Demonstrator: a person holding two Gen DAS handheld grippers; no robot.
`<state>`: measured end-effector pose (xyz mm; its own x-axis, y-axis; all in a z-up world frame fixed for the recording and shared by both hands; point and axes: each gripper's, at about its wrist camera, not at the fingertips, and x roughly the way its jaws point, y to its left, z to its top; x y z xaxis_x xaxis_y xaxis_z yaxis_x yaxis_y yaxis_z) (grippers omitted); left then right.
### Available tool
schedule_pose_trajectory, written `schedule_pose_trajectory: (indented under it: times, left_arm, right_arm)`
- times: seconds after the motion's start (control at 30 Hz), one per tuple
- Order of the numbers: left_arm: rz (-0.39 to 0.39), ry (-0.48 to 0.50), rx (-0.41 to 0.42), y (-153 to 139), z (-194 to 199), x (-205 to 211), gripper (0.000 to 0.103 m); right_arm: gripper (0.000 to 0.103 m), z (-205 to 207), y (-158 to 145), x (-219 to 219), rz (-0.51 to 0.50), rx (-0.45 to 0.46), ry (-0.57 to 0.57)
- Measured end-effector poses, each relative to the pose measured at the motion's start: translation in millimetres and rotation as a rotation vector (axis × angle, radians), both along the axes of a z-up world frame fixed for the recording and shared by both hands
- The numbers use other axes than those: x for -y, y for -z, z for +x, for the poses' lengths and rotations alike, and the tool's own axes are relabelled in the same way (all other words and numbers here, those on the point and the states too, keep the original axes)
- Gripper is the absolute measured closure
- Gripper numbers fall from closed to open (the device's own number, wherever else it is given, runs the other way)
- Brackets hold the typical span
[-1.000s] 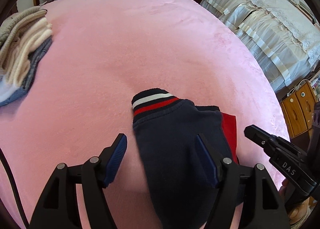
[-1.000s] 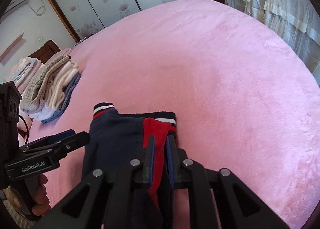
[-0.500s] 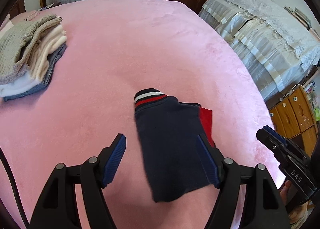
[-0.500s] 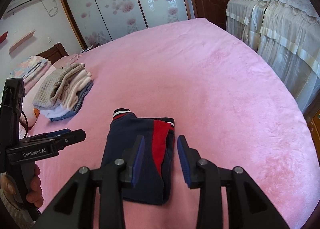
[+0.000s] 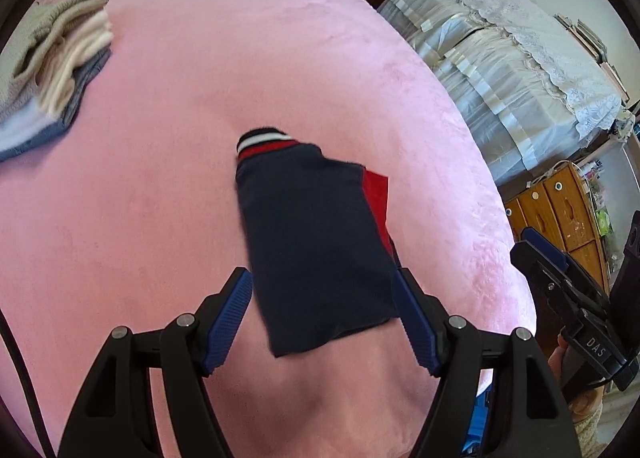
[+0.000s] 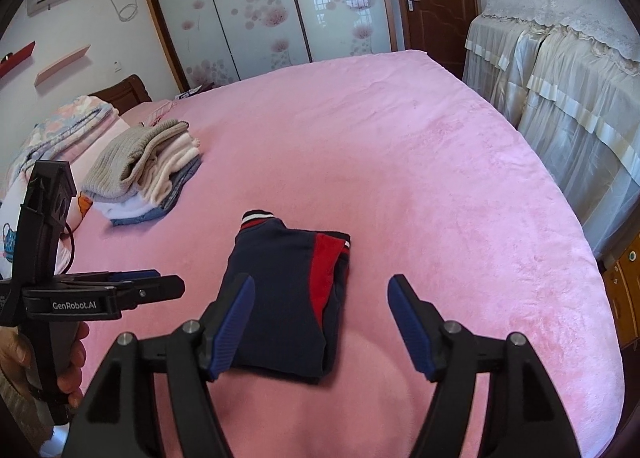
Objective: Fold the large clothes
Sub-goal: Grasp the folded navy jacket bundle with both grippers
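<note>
A folded navy garment (image 5: 312, 242) with a red panel and a striped cuff lies flat on the pink bed (image 5: 192, 82). My left gripper (image 5: 324, 316) hovers open above its near edge and grips nothing. In the right wrist view the same garment (image 6: 280, 298) lies below my right gripper (image 6: 320, 300). Its jaws are opening wide and the pads touch no cloth. Each gripper shows in the other's view: the right gripper (image 5: 560, 290) at the bed's right edge, the left gripper (image 6: 120, 292) at the left, held by a hand (image 6: 24, 358).
A stack of folded clothes (image 6: 144, 170) sits on the bed (image 6: 420, 162) at the far left, beside a quilt (image 6: 60, 130). Lace-covered furniture (image 6: 560, 70) and wooden drawers (image 5: 560, 210) stand to the right. Sliding wardrobe doors (image 6: 260, 10) and a door lie beyond.
The right gripper's jaws went from nearly closed on the garment to wide apart. Both grippers drew back and up, so the garment now lies farther off, folded on the bed.
</note>
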<state>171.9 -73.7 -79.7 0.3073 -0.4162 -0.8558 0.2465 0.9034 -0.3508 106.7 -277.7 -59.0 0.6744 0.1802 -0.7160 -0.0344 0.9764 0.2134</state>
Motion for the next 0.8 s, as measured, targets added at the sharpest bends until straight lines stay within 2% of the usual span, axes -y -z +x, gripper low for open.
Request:
schedule_pose_trajectory:
  times: [0.07,0.17,0.33,0.8]
  left_arm:
    - [-0.004,0.001,-0.017,4.9,-0.6,-2.7,0.031]
    - [0.02,0.002,-0.042,15.2,-0.3,-3.5,0.022]
    - [0.037,0.023,-0.064,35.6,4.4,-1.4,0.022]
    - [-0.009,0.005,-0.193,103.1,37.1,-1.5,0.022]
  right_arm:
    - [0.033,0.2,3.4,0.1,-0.008,-0.013,-0.011]
    - [0.031,2.6,10.8,-0.1,-0.013,-0.046,-0.028]
    - [0.026,8.5,30.6,-0.9,-0.02,-0.111,-0.049]
    - [0.025,42.7,104.4,6.4,0.197,-0.283,-0.092]
